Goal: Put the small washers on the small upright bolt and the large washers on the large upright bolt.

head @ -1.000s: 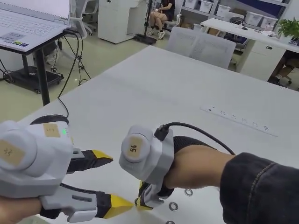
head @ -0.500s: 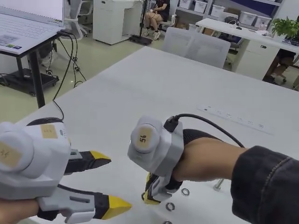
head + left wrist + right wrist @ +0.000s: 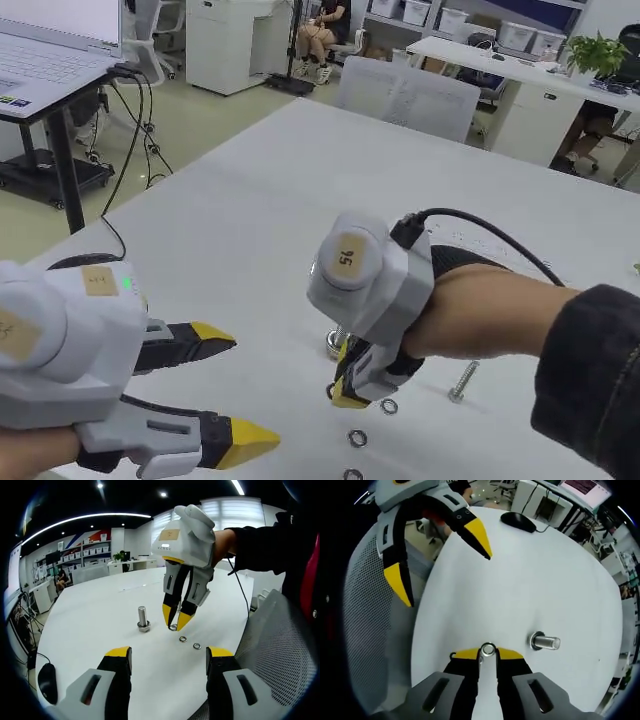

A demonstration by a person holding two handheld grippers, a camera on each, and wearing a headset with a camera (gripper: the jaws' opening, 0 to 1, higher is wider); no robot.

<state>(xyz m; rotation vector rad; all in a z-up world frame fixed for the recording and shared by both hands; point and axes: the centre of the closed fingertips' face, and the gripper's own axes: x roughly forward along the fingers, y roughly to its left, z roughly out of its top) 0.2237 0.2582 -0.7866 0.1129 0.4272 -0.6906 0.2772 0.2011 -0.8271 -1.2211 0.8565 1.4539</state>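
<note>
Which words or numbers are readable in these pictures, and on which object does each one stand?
"56": round label on the right gripper.
Tan labels on the left gripper: too blurred to read.
Laptop stickers: too small to read.

My right gripper [image 3: 488,655] pinches a silver ring-shaped washer [image 3: 487,649] on the near side of the tall upright steel bolt [image 3: 545,642]; two more washers [image 3: 183,639] [image 3: 197,645] lie flat nearby.

1. The far half of the table [image 3: 300,180] lies bare: free passage.
2. The upright bolt [image 3: 336,343] stands mid-table, with the right gripper [image 3: 347,398], pinching a washer [image 3: 488,649], just beside it.
3. Near right, loose washers [image 3: 357,437] and a lying bolt [image 3: 462,381] dot the surface.
</note>
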